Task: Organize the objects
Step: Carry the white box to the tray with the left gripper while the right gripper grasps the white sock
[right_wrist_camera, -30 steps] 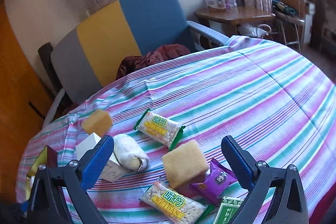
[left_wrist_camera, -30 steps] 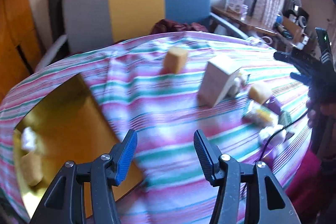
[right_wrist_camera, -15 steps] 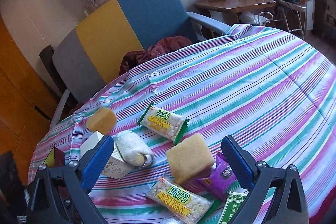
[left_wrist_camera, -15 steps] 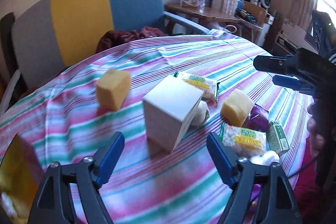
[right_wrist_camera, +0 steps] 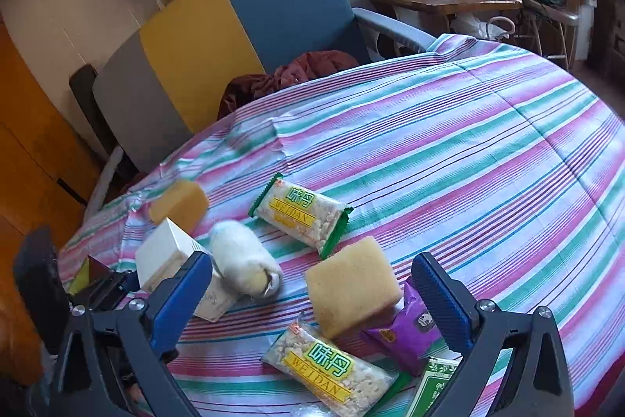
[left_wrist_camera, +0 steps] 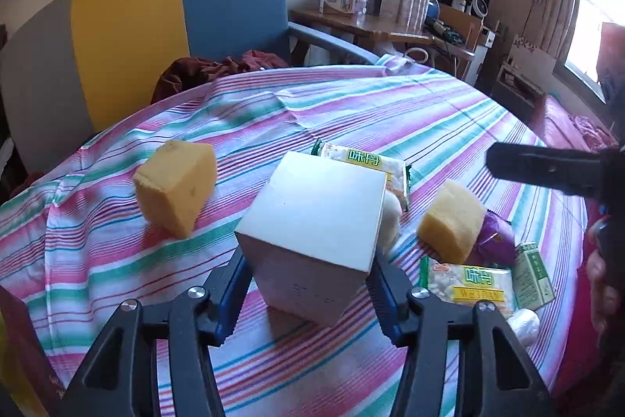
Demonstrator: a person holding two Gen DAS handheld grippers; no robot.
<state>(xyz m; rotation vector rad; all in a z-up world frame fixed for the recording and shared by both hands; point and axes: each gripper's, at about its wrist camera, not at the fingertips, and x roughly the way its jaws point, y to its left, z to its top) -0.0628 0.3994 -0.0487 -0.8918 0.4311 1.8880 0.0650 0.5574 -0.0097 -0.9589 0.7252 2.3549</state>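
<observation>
Since half a second ago the left gripper [left_wrist_camera: 308, 284] has advanced onto the white carton [left_wrist_camera: 312, 237]; its jaws now straddle the carton's lower side walls, spread, contact not confirmed. Carton stands on the striped tablecloth [right_wrist_camera: 449, 151], between the left sponge block [left_wrist_camera: 175, 186] and the white rolled cloth [right_wrist_camera: 244, 262]. Judged light, thin-walled, smooth: it will likely dent under hard squeeze and may slip, so flat opposite faces low down are the sound hold. Centre sponge block [right_wrist_camera: 351, 290] is soft, compressible. Snack packets [right_wrist_camera: 300, 210] are crinkly, slippery. Right gripper [right_wrist_camera: 312, 299] hovers spread wide above the centre sponge, holding nothing
</observation>
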